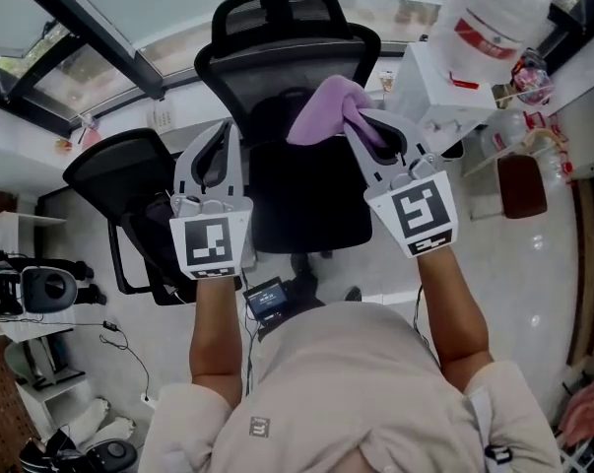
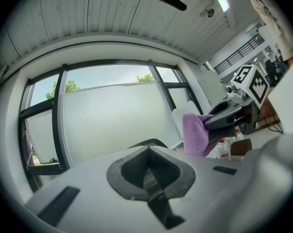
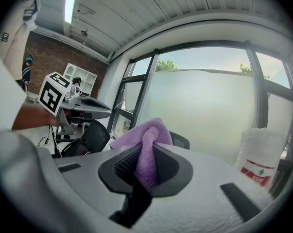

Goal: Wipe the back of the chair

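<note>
A black mesh office chair stands in front of me in the head view, its back (image 1: 277, 52) upright and its seat (image 1: 311, 195) below my hands. My right gripper (image 1: 363, 124) is shut on a purple cloth (image 1: 326, 108), which bunches out over the seat just in front of the chair back. In the right gripper view the cloth (image 3: 147, 152) is pinched between the jaws of the right gripper (image 3: 145, 165). My left gripper (image 1: 221, 136) hovers at the chair's left side, jaws together and holding nothing. The left gripper (image 2: 148, 154) also sees the cloth (image 2: 195, 135) at the right.
A second black chair (image 1: 119, 175) stands close on the left. At the right are a white cabinet (image 1: 439, 92) with a white bag (image 1: 489, 13) on it and a brown stool (image 1: 521, 185). Large windows run behind the chair. A small device (image 1: 267, 299) lies on the floor.
</note>
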The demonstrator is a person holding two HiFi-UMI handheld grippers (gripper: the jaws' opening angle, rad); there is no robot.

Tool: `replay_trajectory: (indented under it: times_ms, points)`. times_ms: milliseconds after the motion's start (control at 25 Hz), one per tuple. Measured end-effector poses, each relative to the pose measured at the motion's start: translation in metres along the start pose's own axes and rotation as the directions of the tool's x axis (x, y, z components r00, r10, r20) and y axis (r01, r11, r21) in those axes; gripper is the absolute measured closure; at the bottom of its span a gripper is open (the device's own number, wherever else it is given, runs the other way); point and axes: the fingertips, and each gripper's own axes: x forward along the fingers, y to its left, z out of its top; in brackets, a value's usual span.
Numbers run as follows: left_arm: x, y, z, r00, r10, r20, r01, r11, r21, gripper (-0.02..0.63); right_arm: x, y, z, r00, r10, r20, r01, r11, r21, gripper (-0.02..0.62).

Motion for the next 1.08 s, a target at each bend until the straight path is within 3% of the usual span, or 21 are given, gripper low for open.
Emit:
replay_trajectory:
  times_ms: [400,920,1080]
  points:
    - [-0.054,-0.050,0.032,0.999,-0.036,-0.009,0.036,0.999,-0.006,0.598,-0.085,0.015,0.010,1.000,-0.016,0.016,0.016,0.999,-0.028,0.566]
    - [-0.094,-0.081,0.050,0.999,-0.037,0.024,0.037,0.999,0.015,0.598,-0.135,0.033,0.003,1.000,-0.002,0.017,0.002,1.000,-0.018,0.566]
    - [-0.105,-0.091,0.054,0.999,-0.046,-0.021,0.046,0.999,-0.002,0.598,-0.149,0.035,0.002,1.000,-0.002,0.018,0.003,1.000,-0.018,0.566]
